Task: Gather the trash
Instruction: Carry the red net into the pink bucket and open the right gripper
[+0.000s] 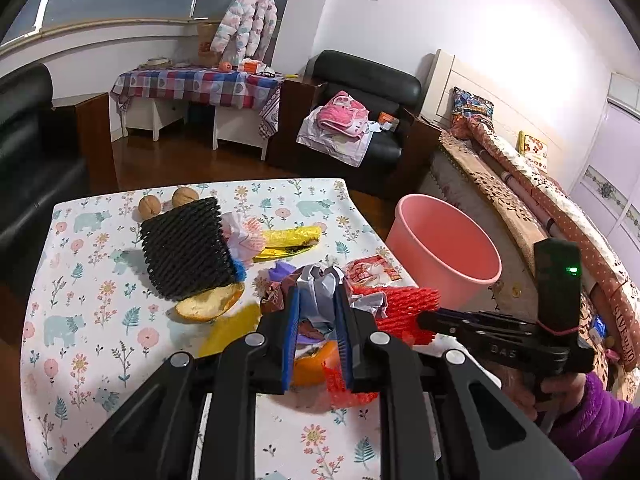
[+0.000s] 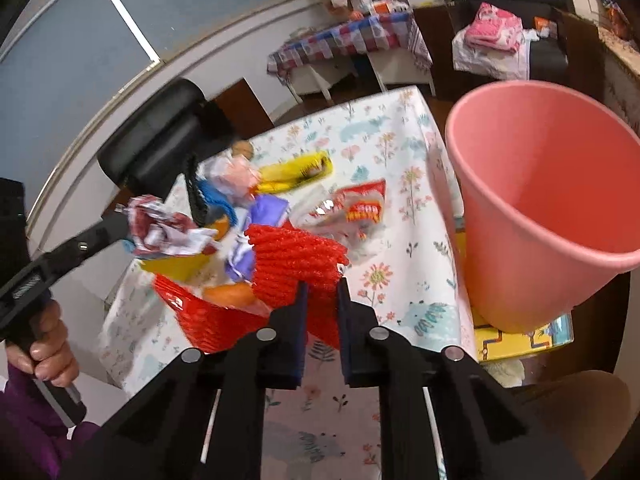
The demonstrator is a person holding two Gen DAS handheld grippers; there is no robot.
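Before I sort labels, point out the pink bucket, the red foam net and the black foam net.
pink bucket (image 1: 404, 216): left wrist view, rim.
red foam net (image 2: 296, 256): right wrist view, ribbed top.
black foam net (image 1: 184, 248): left wrist view, mesh face.

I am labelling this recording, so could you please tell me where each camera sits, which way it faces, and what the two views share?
Left wrist: sits on the left tool, looking forward across the table toward a black armchair; it grips a crumpled wrapper; the right tool and a purple sleeve show at right.
Right wrist: sits on the right tool, looking across the table toward the window; it grips red foam netting; the left tool and its hand show at left.
Shared: the pink bucket, yellow wrapper, netting, both tools.
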